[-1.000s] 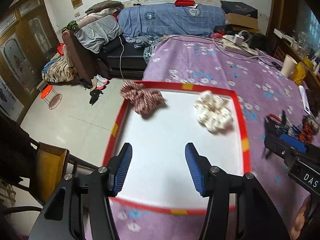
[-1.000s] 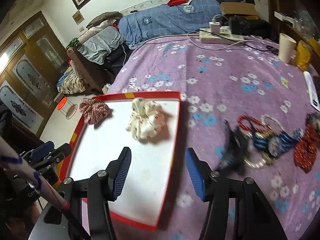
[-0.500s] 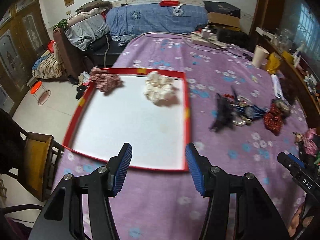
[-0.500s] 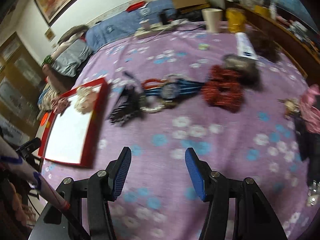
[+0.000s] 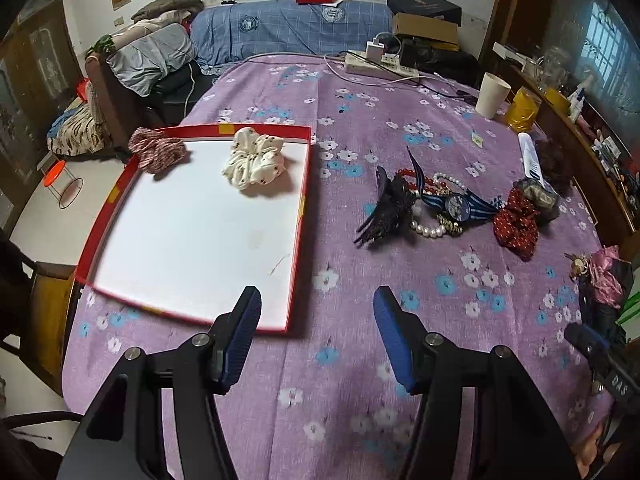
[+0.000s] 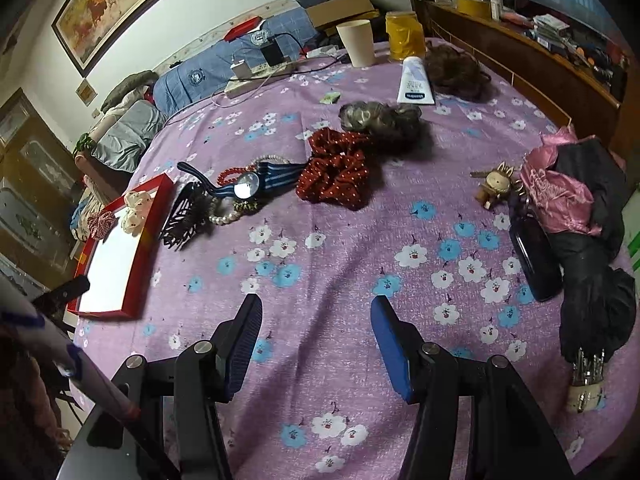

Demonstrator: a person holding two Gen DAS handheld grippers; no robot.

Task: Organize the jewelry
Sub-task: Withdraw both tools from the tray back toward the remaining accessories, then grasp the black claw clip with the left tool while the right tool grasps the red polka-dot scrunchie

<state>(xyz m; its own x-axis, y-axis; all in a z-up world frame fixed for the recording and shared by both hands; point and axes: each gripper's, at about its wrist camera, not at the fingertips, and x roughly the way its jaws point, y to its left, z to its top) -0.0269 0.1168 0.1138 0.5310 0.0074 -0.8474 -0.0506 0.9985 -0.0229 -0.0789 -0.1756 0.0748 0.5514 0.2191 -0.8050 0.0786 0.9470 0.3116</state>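
A red-rimmed white tray (image 5: 304,184) lies on the purple flowered cloth and holds a cream scrunchie (image 5: 254,162) and a red-check scrunchie (image 5: 158,154); the tray also shows in the right wrist view (image 6: 136,276). To its right is a pile: a black hair claw (image 5: 384,210), pearl and red bead bracelets (image 5: 430,228), a blue striped watch (image 5: 456,202), a red dotted scrunchie (image 5: 516,226) and a grey-brown scrunchie (image 6: 380,118). My left gripper (image 5: 316,332) is open and empty near the tray's front right corner. My right gripper (image 6: 316,340) is open and empty, well short of the red dotted scrunchie (image 6: 334,174).
A paper cup (image 6: 356,42), yellow jar (image 6: 404,36), white tube (image 6: 414,80) and brown hairpiece (image 6: 456,74) stand at the far side. A pink bag, folded black umbrella (image 6: 592,292), dark bottle (image 6: 534,256) and key charm (image 6: 496,186) lie at the right. A power strip (image 5: 380,64) lies at the back.
Both grippers have swung right, away from the tray. The left has also pulled back; the right now faces the jewelry pile and the table's right side. Both stayed open.
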